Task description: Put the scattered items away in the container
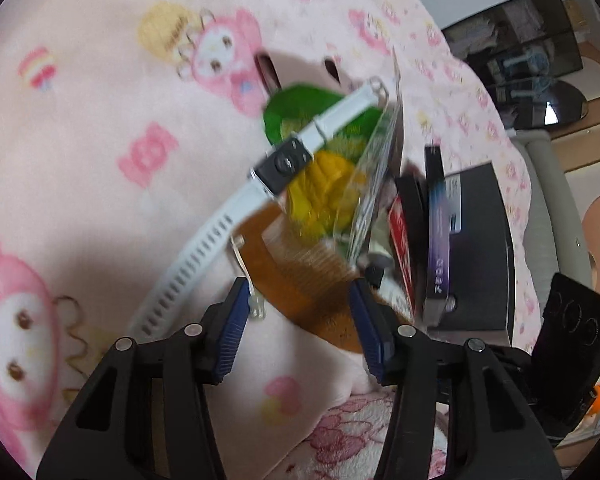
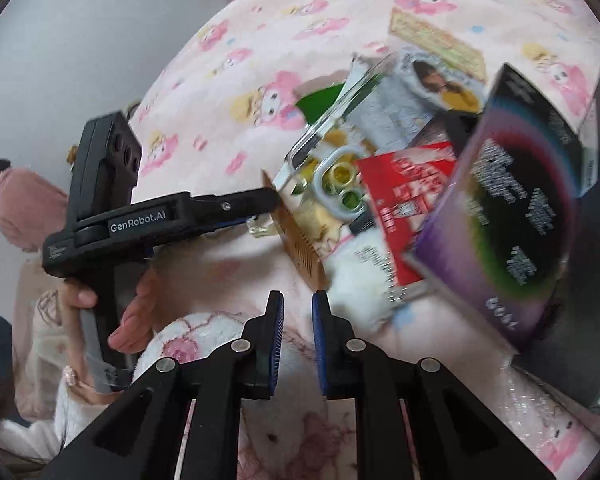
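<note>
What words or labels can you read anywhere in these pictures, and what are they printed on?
"GenRobot.AI": white lettering on the side of the left tool.
Purple box: white text, too blurred to read.
Red packet: white print, too blurred to read.
Small grey mark on the left tool's body: too small to read.

Soft pink fleece blanket (image 1: pixel 100 160) printed with cartoon rabbits and candies, spread wide under even, soft light. Past its far right edge, a dark glossy cabinet (image 1: pixel 520 52) with reflections, beside a pale wooden floor (image 1: pixel 596 80). Plain grey-white wall (image 2: pixel 80 32) beyond the blanket's left edge.
</note>
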The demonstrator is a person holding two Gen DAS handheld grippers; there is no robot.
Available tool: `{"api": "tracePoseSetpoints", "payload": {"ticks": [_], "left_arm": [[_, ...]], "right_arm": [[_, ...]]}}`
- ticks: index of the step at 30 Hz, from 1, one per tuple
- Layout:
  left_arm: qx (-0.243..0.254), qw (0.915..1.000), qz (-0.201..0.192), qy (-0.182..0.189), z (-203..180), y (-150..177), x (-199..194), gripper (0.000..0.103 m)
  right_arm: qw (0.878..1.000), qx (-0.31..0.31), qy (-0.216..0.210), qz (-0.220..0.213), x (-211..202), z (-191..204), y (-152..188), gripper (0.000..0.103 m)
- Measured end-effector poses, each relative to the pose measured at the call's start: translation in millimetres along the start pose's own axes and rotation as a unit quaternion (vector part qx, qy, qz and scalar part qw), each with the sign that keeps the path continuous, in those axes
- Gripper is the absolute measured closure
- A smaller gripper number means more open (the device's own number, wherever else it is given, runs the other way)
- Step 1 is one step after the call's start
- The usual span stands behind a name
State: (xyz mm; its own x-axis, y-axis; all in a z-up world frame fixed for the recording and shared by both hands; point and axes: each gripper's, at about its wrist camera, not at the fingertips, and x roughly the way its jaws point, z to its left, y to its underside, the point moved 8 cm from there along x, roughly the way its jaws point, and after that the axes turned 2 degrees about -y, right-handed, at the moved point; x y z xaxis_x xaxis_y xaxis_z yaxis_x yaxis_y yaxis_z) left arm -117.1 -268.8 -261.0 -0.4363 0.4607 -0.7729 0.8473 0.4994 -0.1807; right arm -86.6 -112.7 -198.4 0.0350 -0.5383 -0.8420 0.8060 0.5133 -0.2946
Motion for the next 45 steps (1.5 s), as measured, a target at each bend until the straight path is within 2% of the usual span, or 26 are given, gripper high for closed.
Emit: {"api": "tracePoseSetpoints", "payload": {"ticks": [2,3,7,9,11,14,15,18,20,24,27,32,36,39,42,45], "left_arm": [[-0.002,1.0,0.007,0.007,-3.1,-2.3,4.9,0.052],[0.003,0.9997,0.005,0.023,-8.6,-5.7,5.6,0.052],[-0.012,0.998,-0.032,0.053,-15.1,-21.3,-9.1,0.052],[-0.027,0.9973,-0.052,0.044,-6.0,-23.0,-17.4,0.052],[-0.043,0.9974,-0.047,0.034,5.1,-22.1,-14.5,0.052],[-0.062,0.9973,-0.033,0.022,22.5,-20.7,-5.8,0.052],[-0.058,0.9975,-0.035,0.021,22.5,-21.2,-4.0,0.052],[-0.041,0.9971,-0.063,0.012,20.1,-33.6,-1.9,0.051],[-0.028,0.9973,-0.067,0.003,18.3,-41.5,4.5,0.05],[-0.007,0.9986,-0.05,-0.018,11.5,-40.9,15.5,0.052],[-0.006,0.9993,-0.036,-0.004,10.0,-32.9,14.2,0.052],[0.001,0.9997,-0.021,0.01,4.9,-16.5,-1.9,0.055],[-0.005,0.9996,-0.006,0.027,4.2,3.2,-16.3,0.057],[-0.003,0.9995,-0.013,0.028,6.0,9.4,-27.2,0.059],[0.008,0.9994,-0.033,0.003,11.7,1.7,-29.3,0.059],[0.004,0.9995,-0.03,-0.01,17.4,-2.3,-25.8,0.059]], "right_arm": [[1.0,0.015,0.023,0.002,13.5,-2.7,-2.8,0.091],[0.999,0.024,0.028,-0.001,23.7,0.4,-4.1,0.091],[0.998,0.045,0.032,-0.027,14.7,-3.5,-7.2,0.091],[0.998,0.04,0.039,-0.042,5.6,-3.1,-9.9,0.091],[0.998,0.038,0.022,-0.044,1.1,-0.1,-10.8,0.091],[0.999,0.032,-0.018,-0.015,6.6,4.6,-5.9,0.091],[0.999,0.028,-0.018,-0.009,13.5,6.2,-7.7,0.091],[0.999,0.032,0.017,-0.007,25.1,-2.5,-11.3,0.091],[0.999,0.032,0.017,-0.004,31.9,-2.7,-15.3,0.091],[1.0,0.022,0.018,-0.013,38.4,1.6,-27.7,0.091],[0.999,0.025,0.018,-0.014,41.6,0.7,-34.0,0.091],[0.999,0.02,0.002,-0.044,21.8,6.7,-50.1,0.091],[0.996,0.013,0.05,-0.07,10.6,3.9,-67.8,0.091],[0.996,0.028,0.041,-0.071,0.9,-7.0,-52.3,0.091],[0.998,0.039,0.022,-0.052,-7.0,-15.2,-30.2,0.091],[0.999,0.03,0.001,-0.034,-4.6,-11.7,-13.3,0.09]]}}
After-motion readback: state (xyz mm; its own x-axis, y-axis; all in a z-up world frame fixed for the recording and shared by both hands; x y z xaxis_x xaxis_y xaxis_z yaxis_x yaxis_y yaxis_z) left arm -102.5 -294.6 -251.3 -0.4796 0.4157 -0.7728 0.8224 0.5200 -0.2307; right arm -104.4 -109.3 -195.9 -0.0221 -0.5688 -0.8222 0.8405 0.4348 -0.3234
